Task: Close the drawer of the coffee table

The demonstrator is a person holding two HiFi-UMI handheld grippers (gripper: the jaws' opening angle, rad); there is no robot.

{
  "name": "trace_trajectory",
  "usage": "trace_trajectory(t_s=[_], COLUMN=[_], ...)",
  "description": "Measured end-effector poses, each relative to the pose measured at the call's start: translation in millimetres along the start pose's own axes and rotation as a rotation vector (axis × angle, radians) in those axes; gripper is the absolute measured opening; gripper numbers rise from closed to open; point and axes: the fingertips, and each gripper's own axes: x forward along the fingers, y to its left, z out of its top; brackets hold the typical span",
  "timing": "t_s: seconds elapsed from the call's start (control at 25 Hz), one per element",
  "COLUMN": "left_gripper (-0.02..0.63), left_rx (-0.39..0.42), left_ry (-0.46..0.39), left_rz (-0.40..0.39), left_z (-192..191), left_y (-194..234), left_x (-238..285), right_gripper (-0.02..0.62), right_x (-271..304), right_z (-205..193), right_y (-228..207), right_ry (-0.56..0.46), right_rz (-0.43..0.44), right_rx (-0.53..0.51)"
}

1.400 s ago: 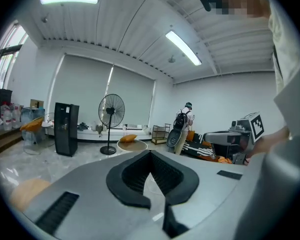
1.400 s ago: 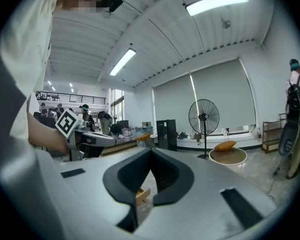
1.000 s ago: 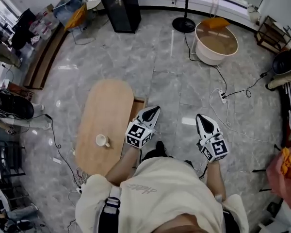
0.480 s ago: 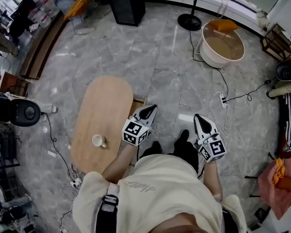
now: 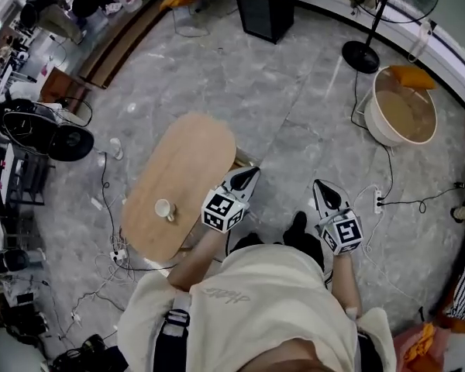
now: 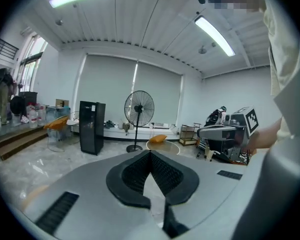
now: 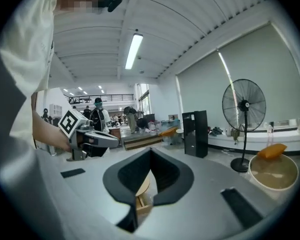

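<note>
The oval wooden coffee table (image 5: 187, 169) stands left of the person, with a small white cup (image 5: 164, 209) on its near end. Its drawer (image 5: 246, 159) sticks out open on the table's right side; a wooden corner of the drawer (image 7: 141, 200) shows between the right jaws. My left gripper (image 5: 246, 177) hovers just short of the drawer, shut and empty, its tips meeting in the left gripper view (image 6: 150, 152). My right gripper (image 5: 323, 188) is held over bare floor to the right, shut with nothing held (image 7: 150, 149).
A power strip with cables (image 5: 378, 201) lies on the marble floor right of the right gripper. A white round tub (image 5: 403, 115), a standing fan (image 5: 370, 53) and a black cabinet (image 5: 267, 6) are farther off. Cables (image 5: 116, 258) and dark equipment (image 5: 50, 130) crowd the table's left.
The person and head camera have shifted, so the room has swung in view. Both grippers keep about the same pose beside the table, still shut.
</note>
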Motion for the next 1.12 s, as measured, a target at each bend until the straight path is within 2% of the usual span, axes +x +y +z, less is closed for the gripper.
trace_trajectory(t_s=[0.16, 0.32, 0.56, 0.68, 0.8, 0.92, 1.12], left_gripper=[0.002, 0.001, 0.002, 0.002, 0.0, 0.002, 0.002], left_rx=[-0.06, -0.109, -0.181, -0.224, -0.254, -0.268, -0.308], left_ry=[-0.02, -0.033, -0.031, -0.021, -0.041, -0.073, -0.092], left_rz=[0.127, 0.268, 0.516, 0.601, 0.66, 0.686, 0.681], left_z=[8, 15, 11, 9, 3, -20, -50], left_y=[1, 14, 39, 59, 71, 73, 105], left_x=[18, 14, -27, -44, -63, -94, -122], right_gripper=[-0.006, -0.006, -0.006, -0.006, -0.006, -0.006, -0.006], right_x=[18, 47, 107, 142, 163, 165, 176], right_z=[0, -1, 6, 17, 15, 6, 25], right_y=[-42, -59, -41, -25, -3, 34, 71], right_ry=[0.013, 0.04, 0.062, 0.076, 0.102, 0.104, 0.069], right_rz=[0.111, 0.229, 0.458, 0.543, 0.606, 0.642, 0.617], right_rx=[-0.006, -0.002, 0.006, 0.001, -0.008, -0.015, -0.034])
